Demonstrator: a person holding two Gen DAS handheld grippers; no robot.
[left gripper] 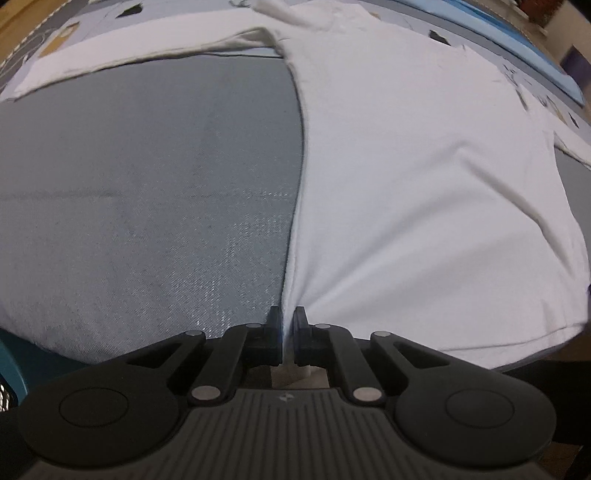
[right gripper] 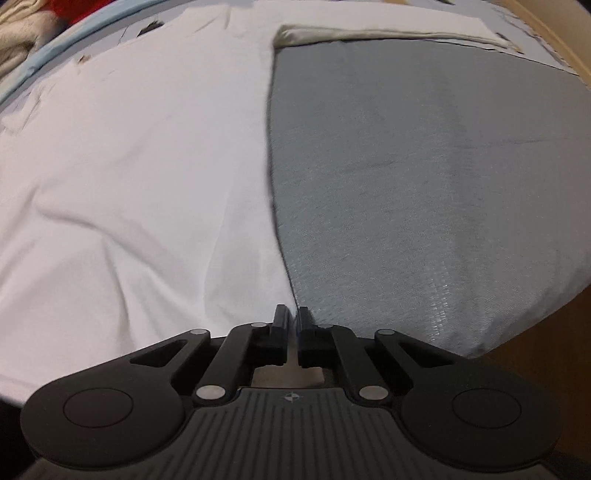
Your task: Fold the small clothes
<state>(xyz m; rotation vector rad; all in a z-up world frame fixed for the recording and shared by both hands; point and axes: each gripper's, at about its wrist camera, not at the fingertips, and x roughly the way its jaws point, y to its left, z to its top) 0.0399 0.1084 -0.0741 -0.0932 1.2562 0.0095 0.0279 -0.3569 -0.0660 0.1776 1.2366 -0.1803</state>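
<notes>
The white shirt (left gripper: 424, 192) runs off the left wrist view's right edge, one sleeve (left gripper: 576, 147) cut short; motion blurs its side hem (right gripper: 271, 155) in the right wrist view, where clutter (right gripper: 22, 26) beyond stays indistinct.

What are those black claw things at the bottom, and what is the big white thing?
Those are two grabbing tools, each held in one of a person's hands, with a camera looking along its fingers. One picture comes from the left gripper, the other from the right gripper. The big white thing is a white shirt spread on a grey cloth-covered surface, with one sleeve stretched out sideways. Each gripper has pinched shut on a bottom corner of the shirt, one on each side, ready to fold it.
</notes>
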